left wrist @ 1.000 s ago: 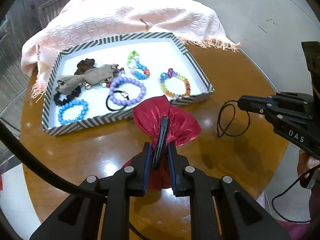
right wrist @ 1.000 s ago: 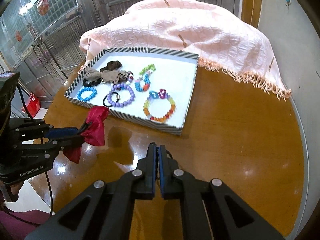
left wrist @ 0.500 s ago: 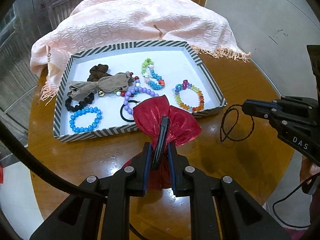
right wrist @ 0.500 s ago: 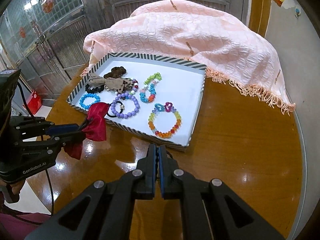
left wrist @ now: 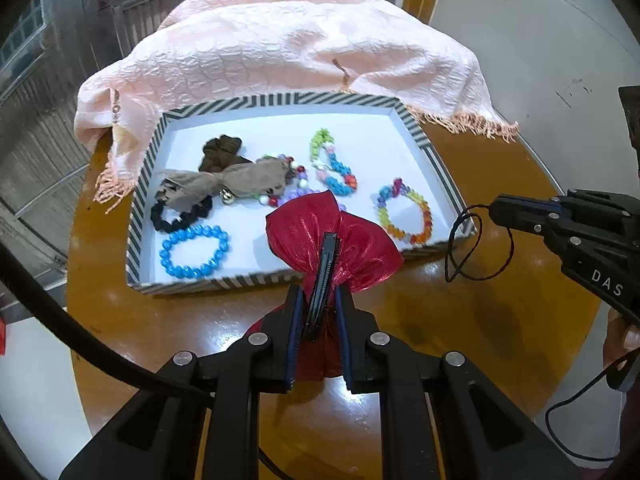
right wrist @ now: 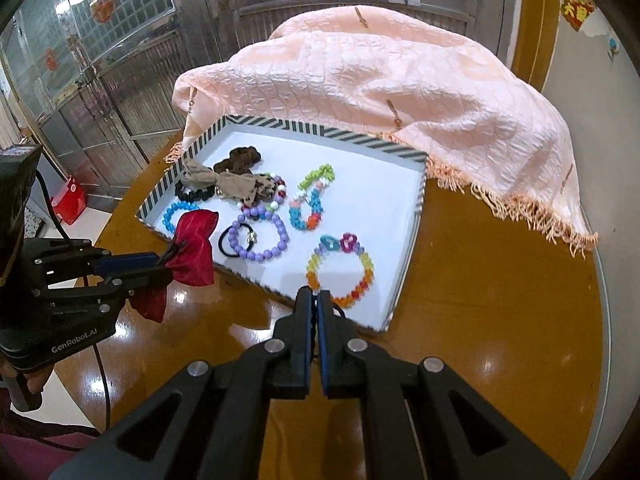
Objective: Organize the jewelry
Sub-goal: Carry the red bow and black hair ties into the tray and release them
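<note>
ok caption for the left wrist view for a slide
Left tool holds a red bow clip over the near edge of the striped tray of bracelets.

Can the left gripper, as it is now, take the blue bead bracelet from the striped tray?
Probably not yet. The left gripper is shut on the red bow hair clip, so it has no free grip. The path itself looks free: the blue bead bracelet lies uncovered near the striped tray's front wall.
</note>
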Demonstrator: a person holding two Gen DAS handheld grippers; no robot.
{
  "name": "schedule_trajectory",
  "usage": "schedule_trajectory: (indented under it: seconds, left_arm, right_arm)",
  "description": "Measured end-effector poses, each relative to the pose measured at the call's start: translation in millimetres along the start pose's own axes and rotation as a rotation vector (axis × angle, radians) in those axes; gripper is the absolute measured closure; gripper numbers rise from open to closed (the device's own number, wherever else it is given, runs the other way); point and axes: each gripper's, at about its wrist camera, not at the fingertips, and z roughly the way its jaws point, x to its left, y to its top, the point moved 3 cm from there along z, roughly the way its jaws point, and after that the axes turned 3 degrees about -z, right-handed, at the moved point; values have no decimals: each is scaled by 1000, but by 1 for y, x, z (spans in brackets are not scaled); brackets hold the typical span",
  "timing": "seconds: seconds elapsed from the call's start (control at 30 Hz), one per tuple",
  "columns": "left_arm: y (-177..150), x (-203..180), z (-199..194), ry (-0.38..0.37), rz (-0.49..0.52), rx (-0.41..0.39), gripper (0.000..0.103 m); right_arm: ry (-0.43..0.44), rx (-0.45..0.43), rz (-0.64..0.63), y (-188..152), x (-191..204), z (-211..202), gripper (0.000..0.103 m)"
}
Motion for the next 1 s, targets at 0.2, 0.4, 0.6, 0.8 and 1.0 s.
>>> schedule_trajectory:
  seconds: [0.2, 0.4, 0.6, 0.8, 1.0]
  left_arm:
    - [23, 13, -3, 5, -33, -24, 96]
    - [57, 22, 6, 14, -71, -30, 96]
    - [92, 27, 24, 26, -113, -28, 96]
    - [119, 28, 62, 61, -157, 12, 95]
    - [128, 29, 105, 89, -200, 69, 95]
  right_arm:
    - [-2, -16, -13, 26, -4, 7, 100]
    - [-3, -12, -25, 54, -12, 25, 100]
    - [4, -7, -34, 83, -27, 48, 100]
    - [32, 32, -26, 103, -48, 90, 100]
    - [10, 82, 2, 108, -76, 140, 100]
